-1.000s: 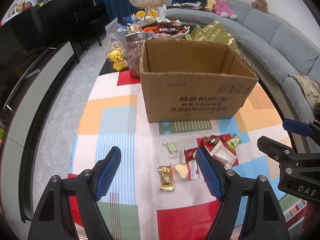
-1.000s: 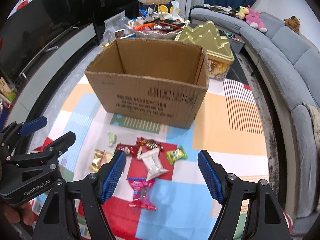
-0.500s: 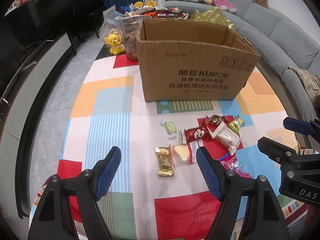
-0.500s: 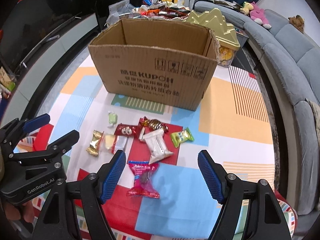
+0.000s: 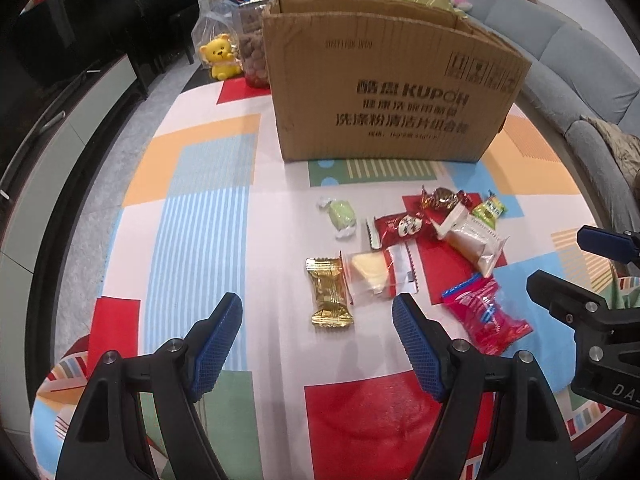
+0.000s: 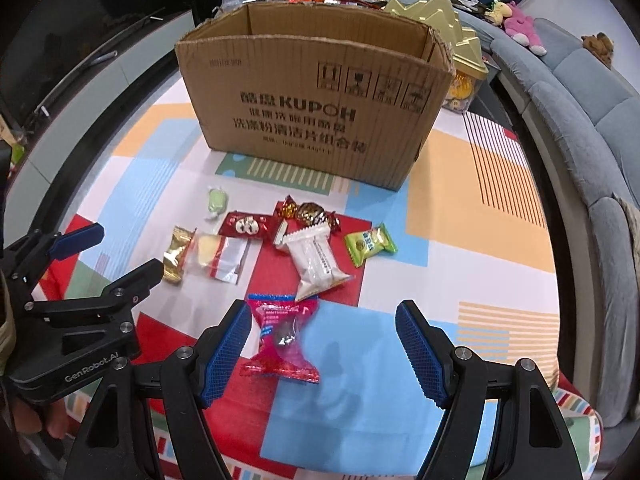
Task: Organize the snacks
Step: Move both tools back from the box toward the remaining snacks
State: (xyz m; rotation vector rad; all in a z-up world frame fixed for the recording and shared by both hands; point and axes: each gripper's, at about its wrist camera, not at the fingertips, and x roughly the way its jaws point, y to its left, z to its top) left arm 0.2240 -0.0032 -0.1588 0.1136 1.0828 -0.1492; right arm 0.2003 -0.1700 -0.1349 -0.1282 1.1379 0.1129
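Note:
An open cardboard box (image 5: 392,92) (image 6: 316,108) stands on the patterned tablecloth. Several wrapped snacks lie in front of it: a gold packet (image 5: 329,292) (image 6: 178,254), a clear packet with a yellow piece (image 5: 374,272), a green candy (image 5: 340,216), a red packet (image 5: 400,228), a white packet (image 6: 318,266), a green packet (image 6: 370,244) and a pink packet (image 6: 282,336) (image 5: 486,316). My left gripper (image 5: 316,344) is open just short of the gold packet. My right gripper (image 6: 324,352) is open with the pink packet beside its left finger.
A yellow bear figure (image 5: 219,56) and a jar of nuts (image 5: 252,48) stand left of the box. A gold box (image 6: 448,24) and a snack stand sit behind it. A grey sofa (image 6: 580,112) curves along the right; a dark cabinet (image 5: 60,60) runs along the left.
Both grippers have moved down and closer to the table; the snacks and box now appear larger and nearer. Both stay open and empty.

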